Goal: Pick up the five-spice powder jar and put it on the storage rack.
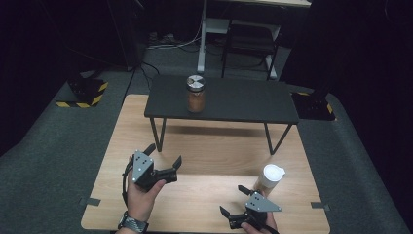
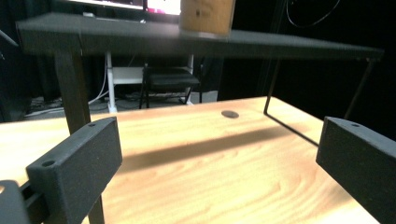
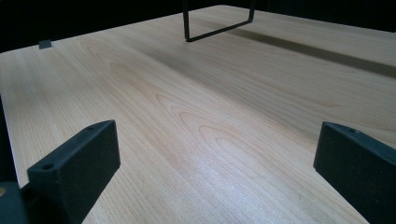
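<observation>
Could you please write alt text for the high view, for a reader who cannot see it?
A person holds an open left hand-held gripper and an open right hand-held gripper over a light wooden table. A white-lidded cup stands near the right one; a jar of brown contents stands on a black raised shelf beyond.

Brown-filled jar (image 1: 196, 94) upright on black shelf (image 1: 234, 102); white-lidded cup (image 1: 269, 178) on table (image 1: 204, 156).

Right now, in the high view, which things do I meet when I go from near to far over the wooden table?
Right gripper → left gripper → black low shelf on thin metal legs → glass jar of brown powder with a silver lid.
</observation>
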The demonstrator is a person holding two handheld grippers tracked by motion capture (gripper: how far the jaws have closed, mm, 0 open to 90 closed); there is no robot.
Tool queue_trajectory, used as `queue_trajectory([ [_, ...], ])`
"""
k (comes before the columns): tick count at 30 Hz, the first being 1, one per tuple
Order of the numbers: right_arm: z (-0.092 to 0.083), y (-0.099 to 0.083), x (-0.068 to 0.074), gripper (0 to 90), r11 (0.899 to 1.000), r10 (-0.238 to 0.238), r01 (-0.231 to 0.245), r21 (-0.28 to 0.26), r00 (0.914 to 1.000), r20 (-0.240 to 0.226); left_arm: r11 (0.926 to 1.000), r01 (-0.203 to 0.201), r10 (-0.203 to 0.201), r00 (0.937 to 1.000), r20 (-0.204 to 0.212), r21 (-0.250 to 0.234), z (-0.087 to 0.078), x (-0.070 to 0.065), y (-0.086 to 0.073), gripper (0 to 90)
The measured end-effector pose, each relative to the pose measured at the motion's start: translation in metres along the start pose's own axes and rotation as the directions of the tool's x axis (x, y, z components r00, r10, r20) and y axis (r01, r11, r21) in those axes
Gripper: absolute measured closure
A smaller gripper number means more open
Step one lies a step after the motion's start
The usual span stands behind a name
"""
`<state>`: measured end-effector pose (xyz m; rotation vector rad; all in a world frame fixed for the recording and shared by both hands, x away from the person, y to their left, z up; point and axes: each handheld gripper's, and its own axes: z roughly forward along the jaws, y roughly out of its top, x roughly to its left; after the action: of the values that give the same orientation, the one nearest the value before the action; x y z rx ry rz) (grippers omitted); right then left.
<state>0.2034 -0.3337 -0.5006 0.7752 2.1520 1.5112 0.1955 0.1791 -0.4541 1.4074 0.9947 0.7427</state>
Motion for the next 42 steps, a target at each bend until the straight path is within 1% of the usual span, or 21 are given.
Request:
queue_trajectory([
  [4,0.0,0.0,0.0,0.1,1.0,-0.002,0.002,-0.001,1.0,-0.001,0.9997,-0.001,0.001,1.0,0.003,0.026,-0.004,0.0,-0.009,0.4],
  [7,0.001,0.0,0.0,0.1,1.0,-0.004,0.004,0.0,1.0,-0.004,0.9984,-0.005,0.005,1.0,0.004,0.057,-0.009,0.0,-0.023,0.4],
  [8,0.001,0.0,0.0,0.1,1.0,-0.004,0.004,0.0,1.0,-0.004,0.9984,-0.005,0.005,1.0,0.004,0.057,-0.009,0.0,-0.023,0.4],
  [12,0.001,0.001,0.001,0.1,1.0,-0.004,0.004,0.001,1.0,-0.005,0.9954,-0.005,0.005,1.0,0.002,0.095,-0.013,-0.001,-0.033,0.4],
  [13,0.001,0.001,0.001,0.1,1.0,-0.004,0.004,0.001,1.0,-0.005,0.9936,-0.006,0.005,1.0,0.005,0.113,-0.014,0.0,-0.038,0.4],
  [15,0.001,0.001,0.001,0.1,1.0,-0.005,0.005,0.002,1.0,-0.005,0.992,-0.007,0.006,1.0,0.005,0.126,-0.016,0.0,-0.039,0.4],
  [18,0.001,0.001,0.001,0.1,1.0,-0.003,0.003,0.002,1.0,-0.005,0.9877,0.002,-0.003,1.0,0.004,0.156,-0.019,0.0,-0.05,0.4],
  [22,0.001,0.001,0.001,0.1,1.0,-0.003,0.003,0.001,1.0,-0.004,0.9809,0.009,-0.007,0.9999,-0.009,0.194,-0.02,0.001,-0.057,0.4],
  [23,0.001,0.001,0.001,0.1,1.0,-0.003,0.003,0.001,1.0,-0.003,0.9782,0.003,-0.001,0.9999,-0.011,0.208,-0.02,0.0,-0.058,0.4],
  [24,0.001,0.001,0.002,0.1,1.0,-0.004,0.004,0.001,1.0,-0.001,0.9782,0.003,-0.001,0.9999,-0.011,0.208,-0.02,0.0,-0.058,0.4],
  [25,0.001,0.001,0.002,0.1,1.0,-0.004,0.004,0.001,1.0,-0.001,0.9741,-0.009,0.011,0.9999,-0.008,0.226,-0.019,0.0,-0.06,0.4],
  [26,0.001,0.001,0.002,0.1,1.0,-0.004,0.004,0.001,1.0,-0.001,0.9741,-0.009,0.011,0.9999,-0.008,0.226,-0.019,0.0,-0.06,0.4],
  [28,0.001,0.001,0.002,0.1,1.0,-0.005,0.005,0.001,1.0,-0.001,0.9695,-0.022,0.026,0.9996,-0.01,0.244,-0.019,-0.002,-0.06,0.4],
  [31,0.001,0.0,0.002,0.1,1.0,-0.004,0.004,0.001,1.0,0.0,0.9672,-0.027,0.032,0.9994,-0.014,0.253,-0.018,-0.003,-0.058,0.4],
  [32,0.001,0.0,0.002,0.0,1.0,-0.005,0.005,0.0,1.0,0.001,0.963,-0.033,0.038,0.9992,-0.014,0.268,-0.017,-0.003,-0.056,0.4],
  [33,0.001,0.0,0.002,0.0,1.0,-0.005,0.005,0.0,1.0,0.001,0.963,-0.033,0.038,0.9992,-0.014,0.268,-0.017,-0.003,-0.056,0.4],
  [36,0.001,0.0,0.002,0.1,1.0,-0.008,0.008,0.0,1.0,0.0,0.9581,-0.042,0.049,0.9987,-0.016,0.283,-0.016,-0.005,-0.054,0.4],
  [37,0.001,0.0,0.002,0.1,1.0,-0.007,0.007,0.001,1.0,-0.003,0.9517,-0.056,0.06,0.9982,-0.003,0.302,-0.014,-0.005,-0.051,0.4],
  [38,0.001,0.0,0.002,0.1,1.0,-0.007,0.007,0.001,1.0,-0.003,0.9517,-0.056,0.06,0.9982,-0.003,0.302,-0.014,-0.005,-0.051,0.4],
  [39,0.001,0.001,0.001,0.1,1.0,-0.006,0.006,0.001,1.0,-0.003,0.9418,-0.067,0.071,0.9974,0.0,0.329,-0.011,-0.006,-0.047,0.5],
  [42,0.001,0.0,0.001,0.1,1.0,0.006,-0.006,-0.001,1.0,0.001,0.9384,-0.079,0.085,0.9964,-0.003,0.336,-0.01,-0.009,-0.047,0.6],
])
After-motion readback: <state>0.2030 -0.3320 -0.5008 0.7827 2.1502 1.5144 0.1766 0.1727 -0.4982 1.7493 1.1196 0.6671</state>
